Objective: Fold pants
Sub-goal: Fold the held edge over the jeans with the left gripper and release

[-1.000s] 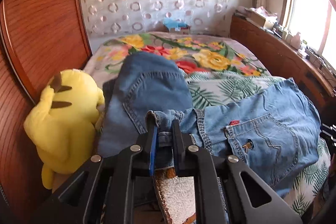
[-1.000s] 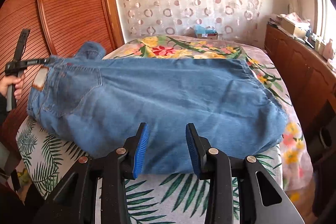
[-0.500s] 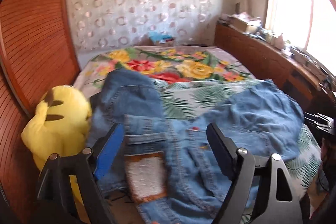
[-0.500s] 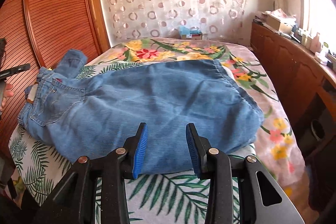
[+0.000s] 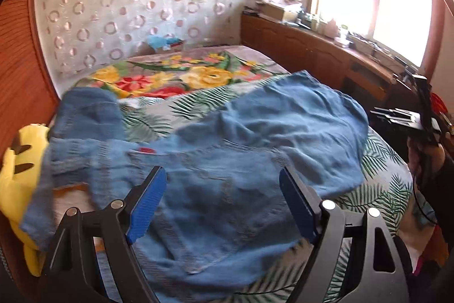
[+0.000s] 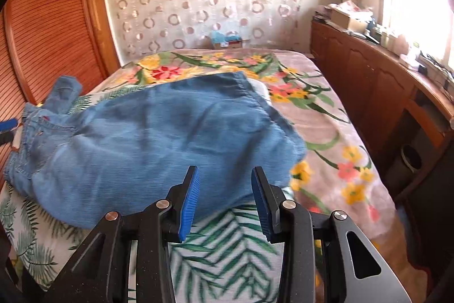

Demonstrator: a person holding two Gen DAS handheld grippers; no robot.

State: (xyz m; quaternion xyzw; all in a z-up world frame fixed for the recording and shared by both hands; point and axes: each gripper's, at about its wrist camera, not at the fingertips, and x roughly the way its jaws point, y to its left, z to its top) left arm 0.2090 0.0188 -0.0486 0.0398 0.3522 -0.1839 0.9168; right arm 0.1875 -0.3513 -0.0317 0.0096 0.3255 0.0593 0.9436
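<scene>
Left wrist view takes in the bed (image 5: 391, 169), its leaf-print sheet near and a flowered blanket (image 5: 176, 75) toward twelve o'clock, with the jeans (image 5: 241, 161) spread across the middle of the frame. Their waistband end lies at nine o'clock, a pale inner patch showing under it, and one leg (image 5: 88, 112) is bunched up at ten o'clock. Only this view shows the yellow plush (image 5: 14, 175) at nine o'clock, touching the jeans' edge, and, at three o'clock, the person's other hand with the right gripper (image 5: 397, 115) seen side-on, too dark and small to judge its jaws from here.

Right wrist view shows the same jeans (image 6: 159, 144) from the other side: a folded slab of denim running from nine o'clock to the centre, back pocket at nine, hem edge at one o'clock. Only here are the louvred wardrobe (image 6: 54, 27) at ten o'clock and the cabinet (image 6: 369, 81) at three seen plainly.

The left gripper (image 5: 222, 200) hangs over the denim with its blue pads (image 5: 147, 200) spread wide, nothing between them. The right gripper (image 6: 225, 198) sits at six o'clock, pads (image 6: 188, 203) moderately apart, holding nothing, seemingly just short of the jeans' near fold.
</scene>
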